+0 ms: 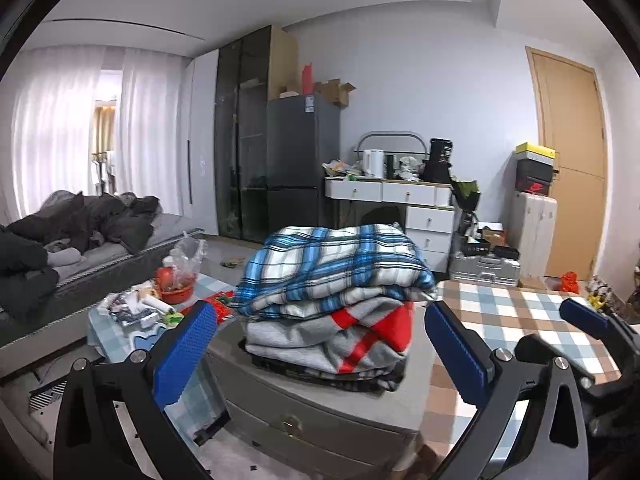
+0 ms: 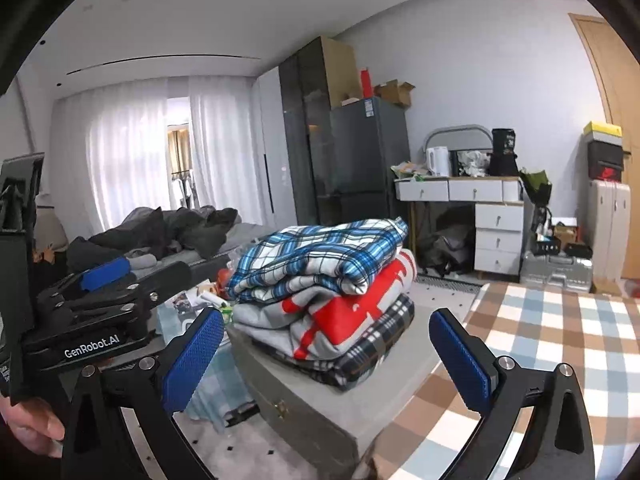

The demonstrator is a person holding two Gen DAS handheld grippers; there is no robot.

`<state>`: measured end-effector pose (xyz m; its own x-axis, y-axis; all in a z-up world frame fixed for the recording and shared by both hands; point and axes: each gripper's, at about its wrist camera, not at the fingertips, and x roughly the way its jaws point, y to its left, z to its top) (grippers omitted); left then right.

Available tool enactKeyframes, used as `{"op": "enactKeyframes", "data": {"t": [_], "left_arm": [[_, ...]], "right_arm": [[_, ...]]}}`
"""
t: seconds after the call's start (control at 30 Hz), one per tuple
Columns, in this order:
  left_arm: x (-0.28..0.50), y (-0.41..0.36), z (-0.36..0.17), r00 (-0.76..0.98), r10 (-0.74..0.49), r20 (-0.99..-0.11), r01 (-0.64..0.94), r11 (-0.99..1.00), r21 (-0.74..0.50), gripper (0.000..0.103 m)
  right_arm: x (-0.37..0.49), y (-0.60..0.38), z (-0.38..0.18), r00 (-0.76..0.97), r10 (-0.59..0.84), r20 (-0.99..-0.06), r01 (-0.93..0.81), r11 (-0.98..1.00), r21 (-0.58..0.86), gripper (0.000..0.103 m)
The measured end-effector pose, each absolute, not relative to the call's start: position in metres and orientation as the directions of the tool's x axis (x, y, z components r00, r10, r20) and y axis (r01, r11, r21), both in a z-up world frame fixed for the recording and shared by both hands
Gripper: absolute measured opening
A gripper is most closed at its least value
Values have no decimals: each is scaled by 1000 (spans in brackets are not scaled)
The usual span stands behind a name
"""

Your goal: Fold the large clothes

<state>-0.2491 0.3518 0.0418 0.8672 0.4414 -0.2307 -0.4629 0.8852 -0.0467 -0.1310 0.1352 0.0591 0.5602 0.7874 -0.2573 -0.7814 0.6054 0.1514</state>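
A stack of three folded clothes sits on a grey drawer cabinet [image 1: 304, 416]. On top lies a blue and white plaid garment [image 1: 332, 264], under it a grey and red one [image 1: 352, 336], and at the bottom a dark plaid one [image 2: 372, 352]. My left gripper [image 1: 316, 344] is open and empty, just short of the stack. My right gripper [image 2: 328, 356] is open and empty, also just short of the stack [image 2: 320, 264]. The right gripper shows at the right edge of the left wrist view [image 1: 592, 324]. The left gripper shows at the left of the right wrist view [image 2: 104, 280].
A table with a brown and blue checked cloth [image 1: 532, 320] stands right of the cabinet. A low table [image 1: 132, 312] with a red bowl and packets stands to the left. A bed with dark bedding [image 1: 76, 232], a fridge [image 1: 300, 152] and a white desk [image 1: 404, 200] are behind.
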Motion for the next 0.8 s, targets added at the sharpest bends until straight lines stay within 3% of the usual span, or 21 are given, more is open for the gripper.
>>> {"op": "enactKeyframes", "data": {"t": [0.8], "left_arm": [[-255,341,44,876,428,-224,-450,891,-56,102]], "right_arm": [[-144,116,62,555,803,-217,-788,591,170,103]]}}
